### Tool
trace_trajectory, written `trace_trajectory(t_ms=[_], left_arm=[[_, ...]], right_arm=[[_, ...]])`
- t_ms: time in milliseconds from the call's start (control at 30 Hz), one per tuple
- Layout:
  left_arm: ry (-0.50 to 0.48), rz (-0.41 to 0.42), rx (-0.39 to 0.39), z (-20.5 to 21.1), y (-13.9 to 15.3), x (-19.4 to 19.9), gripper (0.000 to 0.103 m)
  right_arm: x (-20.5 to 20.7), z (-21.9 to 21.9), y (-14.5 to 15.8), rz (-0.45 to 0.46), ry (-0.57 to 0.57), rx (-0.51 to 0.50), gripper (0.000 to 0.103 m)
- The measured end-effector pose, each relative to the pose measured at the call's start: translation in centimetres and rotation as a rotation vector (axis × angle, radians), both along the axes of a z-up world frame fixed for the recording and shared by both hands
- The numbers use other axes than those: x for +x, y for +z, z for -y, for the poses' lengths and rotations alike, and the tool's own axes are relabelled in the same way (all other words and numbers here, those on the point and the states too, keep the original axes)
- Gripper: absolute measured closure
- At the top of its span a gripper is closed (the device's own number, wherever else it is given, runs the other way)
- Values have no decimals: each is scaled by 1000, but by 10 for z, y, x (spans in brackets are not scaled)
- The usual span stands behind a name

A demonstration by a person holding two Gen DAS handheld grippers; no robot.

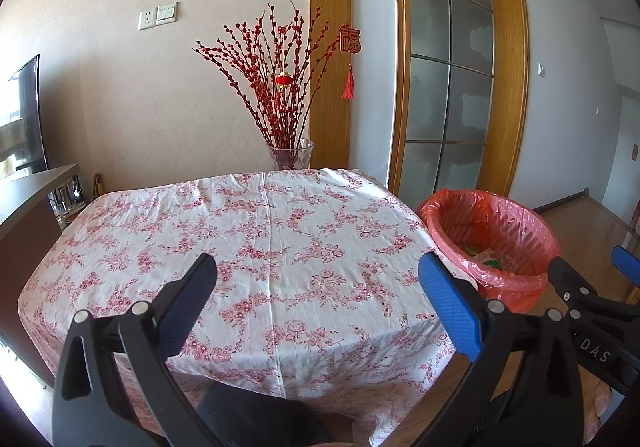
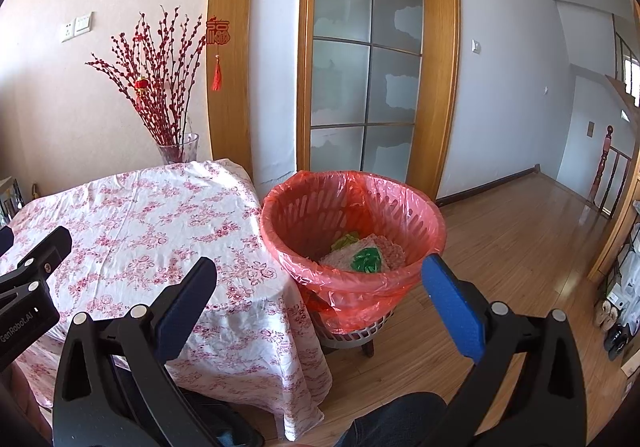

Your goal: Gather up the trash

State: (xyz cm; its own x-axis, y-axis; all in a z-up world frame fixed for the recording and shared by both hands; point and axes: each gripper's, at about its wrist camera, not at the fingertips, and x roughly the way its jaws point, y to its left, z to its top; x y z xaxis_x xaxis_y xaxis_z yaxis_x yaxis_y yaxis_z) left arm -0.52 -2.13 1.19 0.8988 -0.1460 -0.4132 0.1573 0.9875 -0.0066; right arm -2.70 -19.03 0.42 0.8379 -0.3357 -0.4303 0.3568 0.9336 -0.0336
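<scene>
Red-lined bin (image 2: 352,231) shows its crumpled trash (image 2: 366,259) clearly only in your right view; the left view mostly gives the floral bench (image 1: 256,231). Your right hand-held gripper (image 2: 320,287) hangs spread just before the bin rim; your left hand-held gripper (image 1: 318,287), also spread, over the bench. Bin base partly hidden.

You face a creased floral cotton-like tablecloth (image 1: 256,231); right of it, a thin glossy red plastic liner (image 2: 352,283) wraps the slotted plastic bin (image 2: 356,331). The wooden floor (image 2: 512,247) shines; far off stands a clear glass vase (image 1: 292,155).
</scene>
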Motion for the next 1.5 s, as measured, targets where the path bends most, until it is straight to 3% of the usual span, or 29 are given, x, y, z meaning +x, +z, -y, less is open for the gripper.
trace_trajectory(t_ms=[1500], left_arm=[[25, -19, 9, -3, -6, 3, 4]], right_arm=[[3, 4, -9, -23, 5, 21, 2]])
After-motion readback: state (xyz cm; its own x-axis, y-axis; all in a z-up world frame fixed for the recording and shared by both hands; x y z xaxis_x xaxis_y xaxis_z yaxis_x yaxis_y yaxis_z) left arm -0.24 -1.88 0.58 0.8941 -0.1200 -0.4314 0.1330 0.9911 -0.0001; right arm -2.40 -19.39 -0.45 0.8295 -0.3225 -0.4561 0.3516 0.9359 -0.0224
